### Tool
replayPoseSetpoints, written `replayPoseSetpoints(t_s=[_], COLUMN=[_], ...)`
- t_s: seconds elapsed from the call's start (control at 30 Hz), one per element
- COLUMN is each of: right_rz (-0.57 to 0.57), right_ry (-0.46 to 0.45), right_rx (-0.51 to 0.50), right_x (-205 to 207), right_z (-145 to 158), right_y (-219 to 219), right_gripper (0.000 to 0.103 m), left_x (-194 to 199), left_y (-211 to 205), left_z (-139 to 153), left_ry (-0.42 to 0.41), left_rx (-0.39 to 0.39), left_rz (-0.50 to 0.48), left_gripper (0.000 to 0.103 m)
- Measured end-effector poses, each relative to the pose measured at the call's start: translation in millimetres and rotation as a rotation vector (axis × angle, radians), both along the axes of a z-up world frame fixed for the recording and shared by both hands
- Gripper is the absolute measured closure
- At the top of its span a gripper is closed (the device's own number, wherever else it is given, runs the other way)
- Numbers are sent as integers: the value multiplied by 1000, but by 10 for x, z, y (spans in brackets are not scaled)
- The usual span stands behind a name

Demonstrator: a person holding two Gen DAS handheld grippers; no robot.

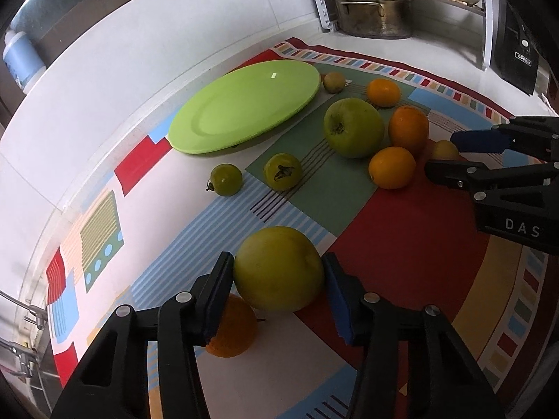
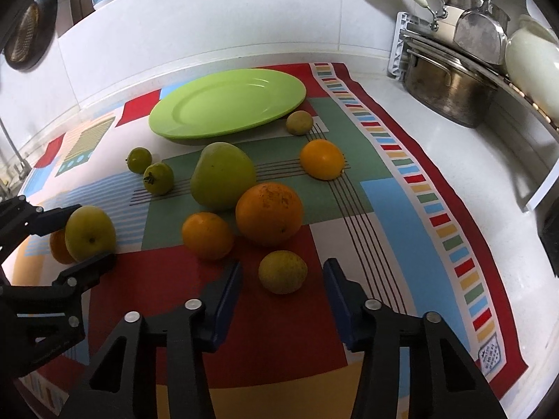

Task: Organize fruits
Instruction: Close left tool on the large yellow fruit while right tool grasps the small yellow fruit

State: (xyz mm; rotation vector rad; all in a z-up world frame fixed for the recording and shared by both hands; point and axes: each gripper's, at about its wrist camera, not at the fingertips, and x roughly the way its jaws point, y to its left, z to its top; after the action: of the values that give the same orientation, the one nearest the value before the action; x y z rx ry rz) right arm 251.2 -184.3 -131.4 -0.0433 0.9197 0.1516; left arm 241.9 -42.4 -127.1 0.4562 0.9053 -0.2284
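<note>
My left gripper has its pads against both sides of a large green fruit, also seen in the right wrist view. An orange lies under its left finger. My right gripper is open around a small yellow-green fruit without touching it; this fruit also shows in the left wrist view. A bare green plate lies at the back of the cloth. Several oranges and green fruits lie between, among them a big orange and a big green fruit.
A patterned cloth covers the white counter. A steel pot under a dish rack stands at the back right. A blue-and-white bottle stands at the far left. A tap shows at the left edge.
</note>
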Motion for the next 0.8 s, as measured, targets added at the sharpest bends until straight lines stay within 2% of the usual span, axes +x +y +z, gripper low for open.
replayPoseSetpoints(t_s=[0.1,0.23,0.5,0.8], right_rz=[11,10,15,43], right_ry=[10,12,-10,-78], right_rx=[7,12,33,49], right_x=[6,5,-66,-194], right_z=[-16,-15,86,348], right_y=[7,4,-2,82], right_gripper=[67,73,73,73], left_x=[16,22,-25,-96], left_y=[4,23,44,83], left_z=[7,20,126,394], left_ry=[3,8,-9,-60], left_rx=[-13,-34,-98,-191], left_rz=[8,19,23,18], left_gripper=[52,53,53,53])
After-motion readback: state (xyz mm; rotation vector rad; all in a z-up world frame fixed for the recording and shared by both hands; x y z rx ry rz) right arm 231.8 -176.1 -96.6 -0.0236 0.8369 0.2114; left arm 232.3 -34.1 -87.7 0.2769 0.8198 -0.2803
